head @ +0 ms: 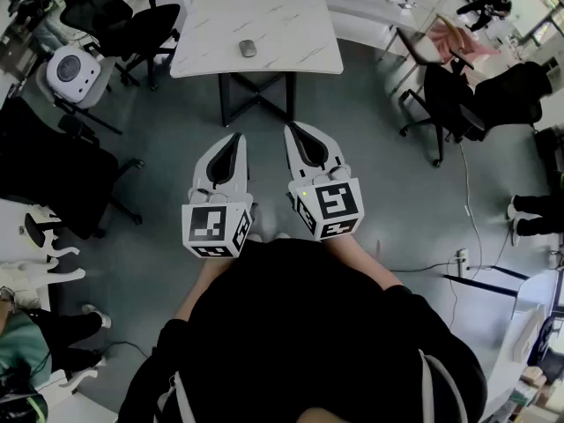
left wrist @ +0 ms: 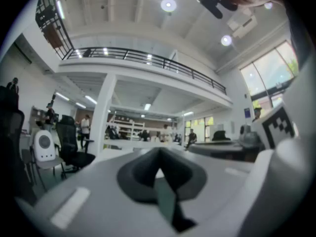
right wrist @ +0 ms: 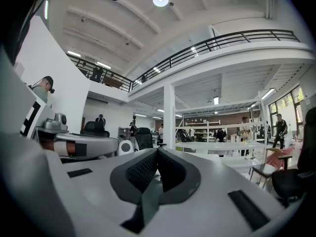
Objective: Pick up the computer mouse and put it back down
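Task not begun, by the look of it. Computer mouse (head: 248, 48) lies on the worktop (head: 291, 25), near its near edge, about mid-width. Left tongs (head: 236, 139) and right tongs (head: 292, 130) are both closed and empty, side by side, well short of the worktop. Reach, grasp, lift and set-down all remain.

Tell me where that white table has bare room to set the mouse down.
Nearly the whole table is bare: wide patches left and right of the computer mouse. Only crowding: the office chair beside its left edge.
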Demonstrator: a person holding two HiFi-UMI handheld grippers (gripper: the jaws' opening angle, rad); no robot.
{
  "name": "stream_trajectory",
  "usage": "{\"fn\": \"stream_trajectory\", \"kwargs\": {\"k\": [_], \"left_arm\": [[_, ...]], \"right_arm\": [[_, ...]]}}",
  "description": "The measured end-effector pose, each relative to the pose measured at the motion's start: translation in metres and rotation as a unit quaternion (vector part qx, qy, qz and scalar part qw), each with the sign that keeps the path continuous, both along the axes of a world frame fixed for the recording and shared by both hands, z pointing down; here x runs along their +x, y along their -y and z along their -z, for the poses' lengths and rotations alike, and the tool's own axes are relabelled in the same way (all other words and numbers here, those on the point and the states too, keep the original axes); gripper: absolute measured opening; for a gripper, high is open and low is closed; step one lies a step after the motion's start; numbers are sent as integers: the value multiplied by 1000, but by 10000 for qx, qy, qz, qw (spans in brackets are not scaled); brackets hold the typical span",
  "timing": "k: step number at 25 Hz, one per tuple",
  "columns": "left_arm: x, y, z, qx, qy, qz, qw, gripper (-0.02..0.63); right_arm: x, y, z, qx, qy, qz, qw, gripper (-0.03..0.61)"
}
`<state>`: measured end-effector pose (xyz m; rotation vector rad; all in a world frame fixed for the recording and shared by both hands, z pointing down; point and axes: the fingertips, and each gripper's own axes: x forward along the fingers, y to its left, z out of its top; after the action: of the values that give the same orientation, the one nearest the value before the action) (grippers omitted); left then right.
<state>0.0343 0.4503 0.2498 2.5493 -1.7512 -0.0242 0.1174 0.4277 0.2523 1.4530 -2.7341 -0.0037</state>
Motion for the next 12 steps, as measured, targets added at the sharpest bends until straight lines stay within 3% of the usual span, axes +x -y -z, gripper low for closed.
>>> {"fn": "stream_trajectory", "kwargs": {"k": [12], "left_arm": [[19, 32, 2, 140, -15, 163, 9998, 6]], "right_arm": [[19, 36, -4, -29, 231, 285, 9993, 20]]}}
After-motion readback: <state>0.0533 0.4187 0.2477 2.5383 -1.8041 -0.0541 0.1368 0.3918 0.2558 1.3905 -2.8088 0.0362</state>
